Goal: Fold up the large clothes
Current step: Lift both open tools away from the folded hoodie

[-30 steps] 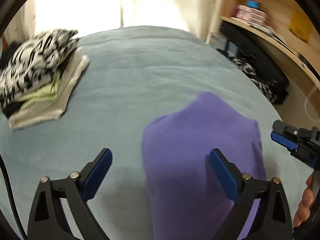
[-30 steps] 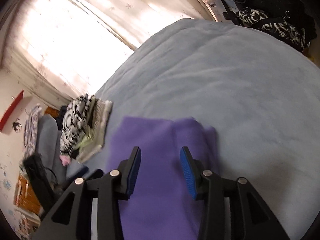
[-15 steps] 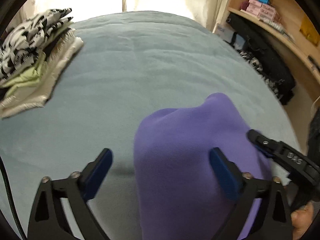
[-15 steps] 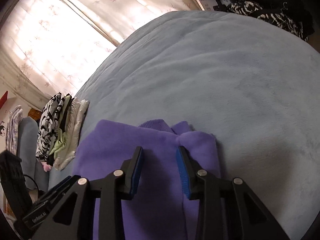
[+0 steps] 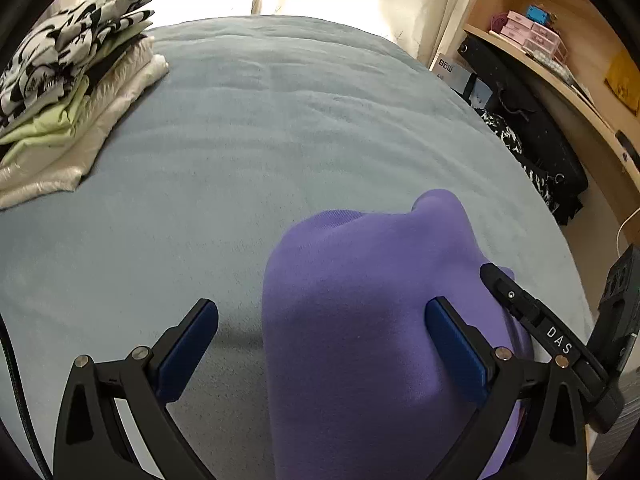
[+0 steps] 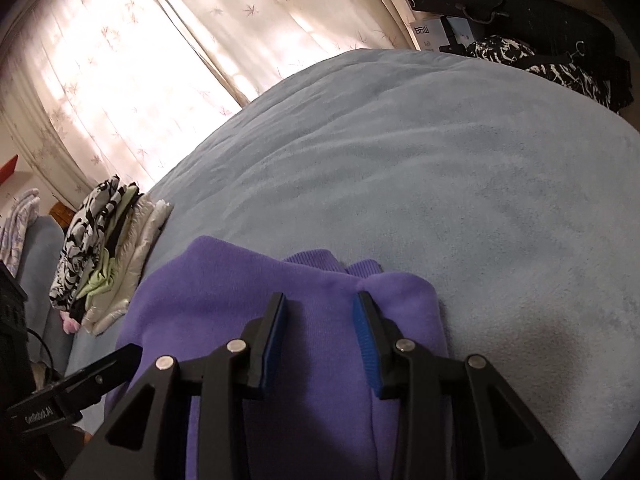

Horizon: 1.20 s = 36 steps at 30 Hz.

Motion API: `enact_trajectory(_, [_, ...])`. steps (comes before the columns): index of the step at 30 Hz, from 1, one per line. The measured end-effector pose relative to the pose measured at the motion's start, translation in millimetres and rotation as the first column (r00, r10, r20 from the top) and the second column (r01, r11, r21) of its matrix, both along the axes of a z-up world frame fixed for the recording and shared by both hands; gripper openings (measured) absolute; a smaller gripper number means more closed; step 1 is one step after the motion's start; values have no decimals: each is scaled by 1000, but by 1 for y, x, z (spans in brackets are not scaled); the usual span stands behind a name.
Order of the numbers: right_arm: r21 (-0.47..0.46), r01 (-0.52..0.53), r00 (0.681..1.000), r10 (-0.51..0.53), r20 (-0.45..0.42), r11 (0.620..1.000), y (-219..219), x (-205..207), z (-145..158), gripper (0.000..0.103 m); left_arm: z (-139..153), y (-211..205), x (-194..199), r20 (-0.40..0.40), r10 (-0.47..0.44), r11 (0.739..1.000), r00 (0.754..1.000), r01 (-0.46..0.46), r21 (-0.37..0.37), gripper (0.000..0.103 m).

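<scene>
A folded purple garment (image 5: 360,300) lies on the blue-grey bed (image 5: 280,140). My left gripper (image 5: 322,308) hangs over its left part, jaws wide open. The right pad (image 5: 452,344) is over the cloth and the left pad (image 5: 188,344) is over bare blanket. My right gripper (image 6: 320,298) sits low over the garment (image 6: 224,292) near its ribbed edge. Its jaws stand a narrow gap apart, with smooth purple cloth showing between them and no pinched fold visible. One of its fingers (image 5: 516,304) lies along the garment's right side in the left wrist view.
A stack of folded clothes (image 5: 68,92) with a black-and-white print on top sits at the bed's far left. Curtains (image 6: 160,60) hang behind the bed. Wooden shelves (image 5: 560,52) and dark bags (image 5: 532,132) stand on the right.
Both grippers have sunk closer to the bed. The left jaws have widened and the right jaws have narrowed a little. The purple garment has settled onto the blanket.
</scene>
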State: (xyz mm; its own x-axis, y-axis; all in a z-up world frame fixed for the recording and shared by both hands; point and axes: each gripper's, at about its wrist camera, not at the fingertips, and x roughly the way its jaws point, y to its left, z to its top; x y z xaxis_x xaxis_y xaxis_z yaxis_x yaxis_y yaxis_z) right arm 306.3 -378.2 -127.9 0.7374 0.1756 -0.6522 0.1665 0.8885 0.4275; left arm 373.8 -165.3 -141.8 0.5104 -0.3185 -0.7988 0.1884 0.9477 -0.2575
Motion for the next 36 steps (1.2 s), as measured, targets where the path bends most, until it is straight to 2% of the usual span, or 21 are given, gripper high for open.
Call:
enact_trajectory(5, [13,1,1000,-1,16,1000,-1,-2,-1,34,2,-3,-3,22,1,1000,1000,-2,18,102])
enact_trajectory(8, [25,3,1000,-3,23,1000,-1,-3,-1,34,1,-1,-3,16,4,1000,1000,-4,2,102])
enact_trajectory(15, [15,2,1000,-3,26,1000,-1,-4,1,34,5,3,-7,13,21,1000,1000,-21,-8,102])
enact_trajectory(19, [-16,1,1000,-1,6,1000,6,-7,12,36,14,11,-12,-9,48,999,999,-49,-23,102])
enact_trajectory(22, [-2,-25,1000,25,-16,1000,12,-16,28,50,24,16,-22,-15,54,999,998,-54,-1,102])
enact_trajectory(24, [19,-26,999,27,-30,999,13,-25,38,73,32,19,-34,-8,38,999,999,-38,14,102])
enact_trajectory(26, [59,-37,999,39,-35,998,14,-36,47,80,39,22,-48,-2,24,999,1000,-24,23,102])
enact_trajectory(29, [87,-57,997,61,-41,995,14,-55,61,80,51,27,-69,17,-6,1000,1000,5,18,102])
enact_trajectory(31, [91,-73,996,78,-49,993,15,-69,70,84,62,31,-85,36,-27,1000,999,27,13,102])
enact_trajectory(33, [87,-89,994,94,-55,992,16,-81,76,95,72,34,-99,51,-41,999,998,41,6,102])
enact_trajectory(36, [85,-111,992,116,-58,990,14,-100,87,98,82,39,-116,62,-57,998,996,57,1,102])
